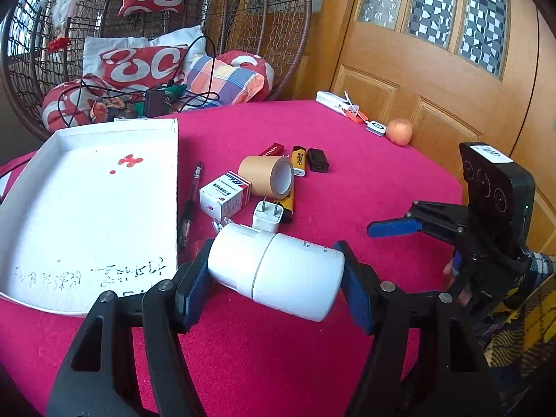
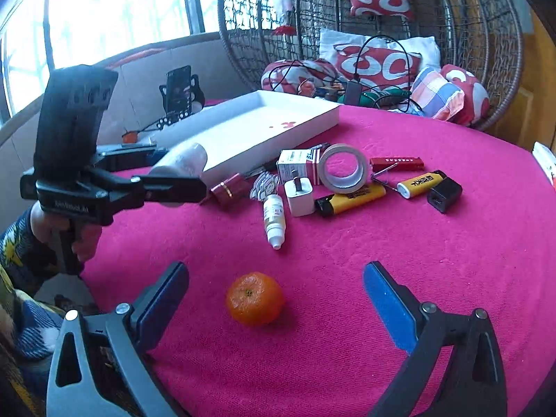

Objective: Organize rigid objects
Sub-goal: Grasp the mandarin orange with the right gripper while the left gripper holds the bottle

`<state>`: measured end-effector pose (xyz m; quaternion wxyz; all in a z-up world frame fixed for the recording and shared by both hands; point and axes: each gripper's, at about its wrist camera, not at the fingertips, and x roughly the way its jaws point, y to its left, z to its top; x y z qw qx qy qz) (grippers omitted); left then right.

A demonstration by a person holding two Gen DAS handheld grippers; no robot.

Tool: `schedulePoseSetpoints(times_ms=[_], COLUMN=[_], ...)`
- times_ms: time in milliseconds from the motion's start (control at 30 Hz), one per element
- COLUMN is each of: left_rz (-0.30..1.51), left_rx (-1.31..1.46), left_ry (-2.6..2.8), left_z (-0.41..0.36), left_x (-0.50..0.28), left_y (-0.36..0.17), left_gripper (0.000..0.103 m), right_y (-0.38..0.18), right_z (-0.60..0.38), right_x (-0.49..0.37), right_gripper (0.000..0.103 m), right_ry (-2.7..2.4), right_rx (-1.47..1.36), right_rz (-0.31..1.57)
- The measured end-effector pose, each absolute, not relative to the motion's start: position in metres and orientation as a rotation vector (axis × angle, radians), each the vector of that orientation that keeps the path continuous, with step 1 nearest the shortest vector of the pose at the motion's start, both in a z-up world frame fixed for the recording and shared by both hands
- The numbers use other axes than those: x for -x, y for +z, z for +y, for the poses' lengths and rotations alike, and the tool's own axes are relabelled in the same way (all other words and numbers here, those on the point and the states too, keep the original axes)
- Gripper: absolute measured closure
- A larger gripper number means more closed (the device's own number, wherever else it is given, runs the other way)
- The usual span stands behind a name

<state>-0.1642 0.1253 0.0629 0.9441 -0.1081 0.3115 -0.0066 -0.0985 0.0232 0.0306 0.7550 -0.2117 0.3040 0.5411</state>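
My left gripper (image 1: pixel 278 278) is shut on a white bottle (image 1: pixel 278 271), which lies crosswise between its blue pads above the pink tablecloth. The white tray (image 1: pixel 87 208) lies just to its left. In the right wrist view the same gripper (image 2: pixel 180 172) holds the bottle (image 2: pixel 187 158) in front of the tray (image 2: pixel 264 128). My right gripper (image 2: pixel 274 271) is open and low over the table. An orange tangerine (image 2: pixel 254 298) sits on the cloth between its fingers, and neither pad touches it. The right gripper (image 1: pixel 424 243) also shows at the right of the left wrist view.
A cluster lies mid-table: tape roll (image 2: pixel 344 168), white box (image 1: pixel 226 198), white charger plug (image 2: pixel 300 196), yellow lighter (image 2: pixel 351 199), dropper bottle (image 2: pixel 274 220), pen (image 1: pixel 191 201), black adapter (image 1: pixel 318 160). An apple (image 1: pixel 399 132) sits by the wooden door. A wicker chair with cushions stands behind the table.
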Motion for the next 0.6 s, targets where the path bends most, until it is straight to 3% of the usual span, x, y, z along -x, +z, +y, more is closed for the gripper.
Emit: schedulePoseSetpoints(times_ms=[33, 100, 267, 600], left_rz=[0.630, 0.624, 0.593, 0.561], left_rx=[0.221, 0.224, 0.239, 0.226], left_ry=[-0.010, -0.003, 0.020, 0.047], left_z=[0.125, 0.126, 0.131, 0.131], left_x=[0.167, 0.170, 0.180, 0.185], left_y=[0.064, 0.065, 0.071, 0.080], left_gripper=[0.036, 0.036, 0.036, 0.036], right_y=[0.027, 0.019, 0.005, 0.040], right_z=[0.027, 0.035, 0.044, 0.031], right_x=[0.099, 0.098, 0.107, 0.092], right_gripper=[0.016, 0.037, 0.062, 0.062], right_ry=[1.192, 1.196, 1.186, 1.167], right_rx=[0.472, 0.495, 0.576, 0.413], right_rz=[0.680, 0.713, 0.735, 0.655])
